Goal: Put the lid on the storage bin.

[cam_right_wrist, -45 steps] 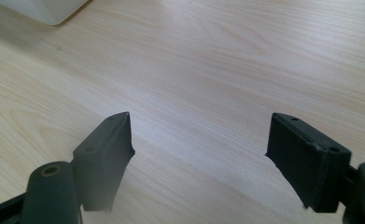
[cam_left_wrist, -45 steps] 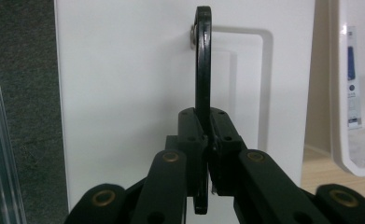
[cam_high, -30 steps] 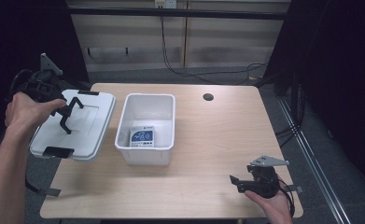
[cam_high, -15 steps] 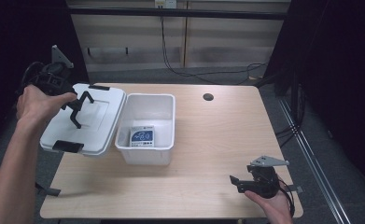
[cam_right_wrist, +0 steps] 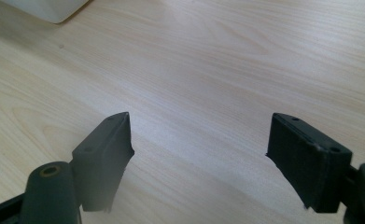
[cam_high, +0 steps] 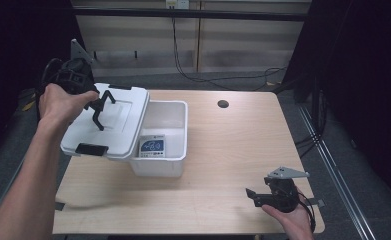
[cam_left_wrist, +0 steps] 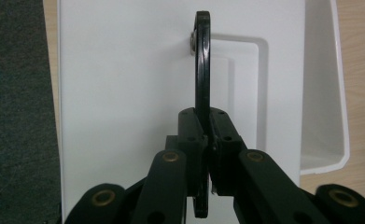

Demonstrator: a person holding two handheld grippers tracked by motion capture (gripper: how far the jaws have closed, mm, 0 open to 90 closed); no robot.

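Observation:
A white lid [cam_high: 125, 122] with a black handle [cam_high: 103, 106] hangs tilted over the left rim of an open white bin [cam_high: 179, 114]. My left gripper [cam_high: 99, 103] is shut on that handle and carries the lid above the table. In the left gripper view the jaws pinch the thin handle [cam_left_wrist: 201, 70] at the left gripper [cam_left_wrist: 207, 135], with the lid [cam_left_wrist: 124, 93] below and the bin [cam_left_wrist: 325, 93] at the right. A blue and white pack [cam_high: 152, 146] lies inside the bin. My right gripper [cam_high: 253, 195] rests open near the table's front right; between its jaws [cam_right_wrist: 199, 140] there is bare wood.
The lid bears black latches at its near end [cam_high: 91, 149] and far end [cam_high: 120, 87]. A round cable hole [cam_high: 223, 104] sits at the back of the wooden table [cam_high: 233, 150]. Cables [cam_high: 193, 75] run on the floor behind. A bin corner [cam_right_wrist: 49, 9] is far ahead of the right gripper.
My left hand has carried the lid rightward and upward, from beside the bin to over its left rim. The right gripper has stayed put.

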